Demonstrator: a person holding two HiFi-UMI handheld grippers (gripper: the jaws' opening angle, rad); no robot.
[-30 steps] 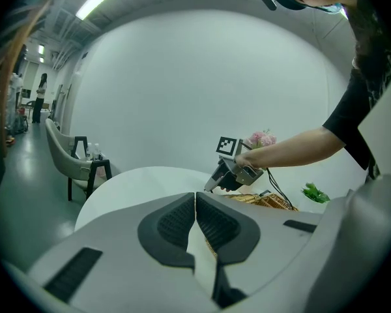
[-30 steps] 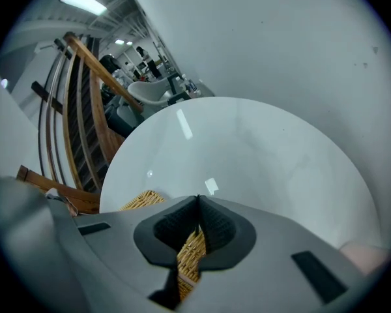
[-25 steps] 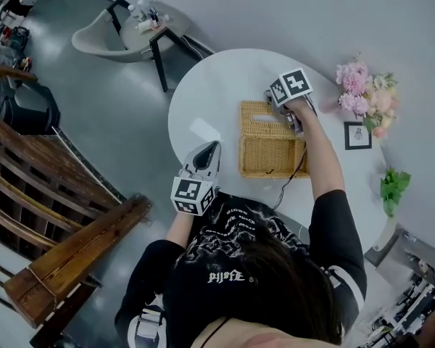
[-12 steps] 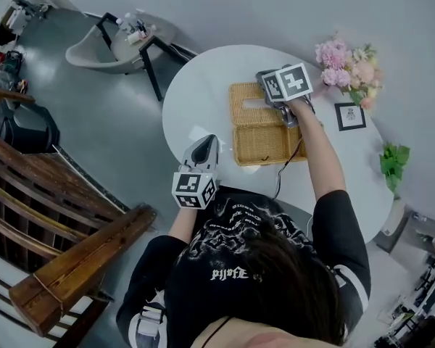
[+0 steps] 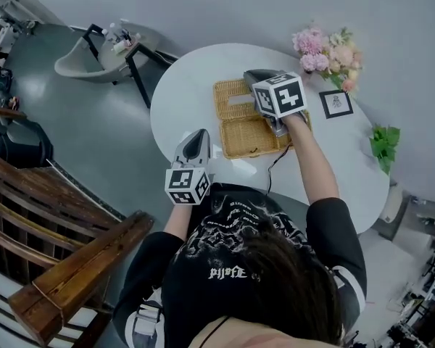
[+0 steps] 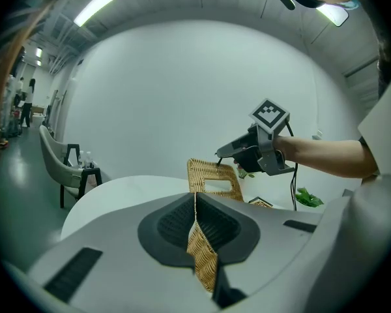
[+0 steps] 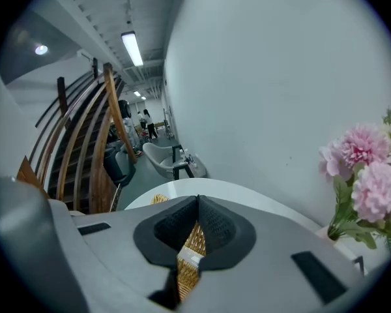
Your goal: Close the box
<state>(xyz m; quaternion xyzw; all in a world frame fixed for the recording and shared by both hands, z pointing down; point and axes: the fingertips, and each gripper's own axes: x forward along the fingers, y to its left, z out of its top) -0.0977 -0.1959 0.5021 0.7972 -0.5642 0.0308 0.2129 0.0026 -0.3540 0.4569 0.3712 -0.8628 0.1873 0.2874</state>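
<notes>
Jaws of left gripper (image 5: 197, 134) together, empty, at tabletop (image 5: 175, 100) near edge. Box (image 5: 252, 135) mid-tabletop, unbraced — may skid. Lid (image 6: 212, 177) raised, top edge pinched by right gripper (image 5: 249, 74) — thin grip could slip, lid dropping hard.

In the head view the right claw (image 5: 252, 77) and its marker cube (image 5: 279, 93) cover the far part of the tan woven wicker box (image 5: 250, 133), so its upright lid (image 6: 208, 169) barely shows there; the right gripper view gives only a wicker strip between the claw's pads; the small black picture frame (image 5: 336, 103) holds a picture too small to tell; the pink flowers (image 7: 365, 168) are cut by the edge.
</notes>
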